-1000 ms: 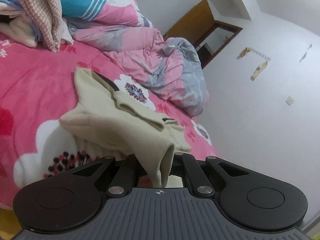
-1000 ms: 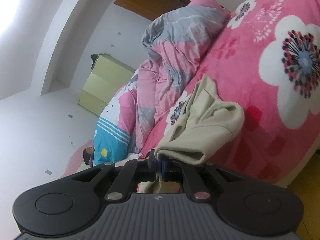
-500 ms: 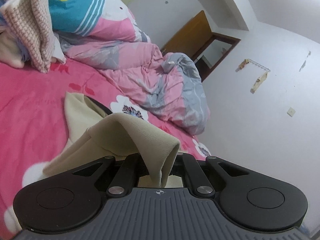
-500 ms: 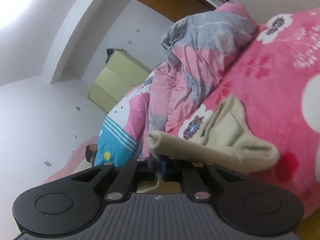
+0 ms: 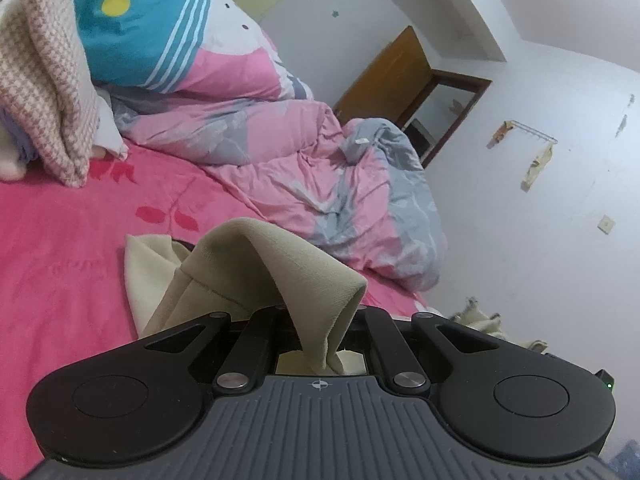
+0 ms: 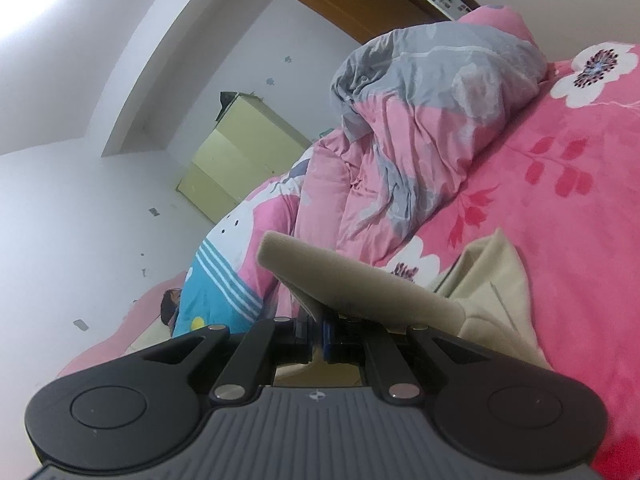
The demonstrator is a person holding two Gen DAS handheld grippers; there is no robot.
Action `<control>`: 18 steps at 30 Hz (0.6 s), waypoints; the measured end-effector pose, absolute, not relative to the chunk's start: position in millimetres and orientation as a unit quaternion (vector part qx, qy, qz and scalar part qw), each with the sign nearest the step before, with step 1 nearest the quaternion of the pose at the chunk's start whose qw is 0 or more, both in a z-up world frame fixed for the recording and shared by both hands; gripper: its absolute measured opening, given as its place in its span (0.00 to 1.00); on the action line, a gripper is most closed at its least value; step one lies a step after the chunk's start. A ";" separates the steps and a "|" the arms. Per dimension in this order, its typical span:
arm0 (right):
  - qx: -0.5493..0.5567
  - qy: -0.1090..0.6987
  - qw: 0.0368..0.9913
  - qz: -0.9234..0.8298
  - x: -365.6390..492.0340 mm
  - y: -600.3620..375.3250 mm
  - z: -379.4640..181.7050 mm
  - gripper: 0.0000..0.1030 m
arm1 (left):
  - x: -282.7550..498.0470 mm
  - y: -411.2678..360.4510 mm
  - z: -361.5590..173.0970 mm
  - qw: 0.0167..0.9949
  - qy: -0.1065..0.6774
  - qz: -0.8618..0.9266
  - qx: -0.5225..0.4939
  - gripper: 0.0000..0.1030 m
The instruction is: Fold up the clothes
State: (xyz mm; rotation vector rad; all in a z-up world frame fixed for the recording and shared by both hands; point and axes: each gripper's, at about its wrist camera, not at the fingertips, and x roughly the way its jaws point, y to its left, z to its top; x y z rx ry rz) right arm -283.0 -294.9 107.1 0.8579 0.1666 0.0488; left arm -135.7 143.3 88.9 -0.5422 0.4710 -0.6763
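The beige knitted cloth garment (image 5: 280, 264) looked soft and matt, finely ribbed at its edge. The pink flowered fleece bed cover (image 5: 60, 240) was plush, the pink-and-grey quilt (image 5: 320, 176) smooth and creased. Each black plastic tool body was matt, with shiny metal rivets.

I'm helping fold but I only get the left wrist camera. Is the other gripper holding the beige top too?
Observer: Yes. In the right wrist view the right gripper is shut on a folded edge of the beige top, just as the left gripper is on its side.
Operator: Is all of the top in the air?
Observer: No. Beyond the right gripper, part of it lies on the pink flowered blanket.
Operator: What's behind it over there?
Observer: A crumpled pink and grey quilt, and past it a pale yellow cabinet against the wall.
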 end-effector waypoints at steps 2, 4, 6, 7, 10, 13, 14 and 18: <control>0.419 0.082 0.904 0.022 -266.1 -302.3 101.1 0.04 | -121.3 143.1 84.8 0.883 0.228 -0.318 -0.261 0.03; 0.424 0.085 0.901 0.022 -250.7 -309.0 93.6 0.04 | -107.2 141.9 80.7 0.884 0.232 -0.313 -0.257 0.03; 0.427 0.093 0.899 0.024 -235.7 -313.8 85.9 0.04 | -94.1 139.9 77.1 0.886 0.237 -0.308 -0.253 0.03; 0.426 0.098 0.899 0.023 -229.1 -315.1 82.7 0.04 | -88.7 139.0 75.6 0.887 0.239 -0.306 -0.251 0.03; 0.427 0.114 0.897 0.023 -210.0 -320.4 73.3 0.04 | -74.2 136.4 71.4 0.886 0.245 -0.304 -0.248 0.03; 0.434 0.127 0.892 0.020 -194.8 -327.5 65.6 0.04 | -62.2 134.9 67.3 0.885 0.252 -0.304 -0.246 0.03; 0.436 0.130 0.890 0.018 -191.0 -329.6 63.3 0.04 | -58.6 134.8 65.9 0.884 0.255 -0.304 -0.247 0.03; 0.454 0.146 0.879 0.019 -178.5 -338.0 51.6 0.04 | -49.0 134.0 59.7 0.881 0.266 -0.303 -0.246 0.03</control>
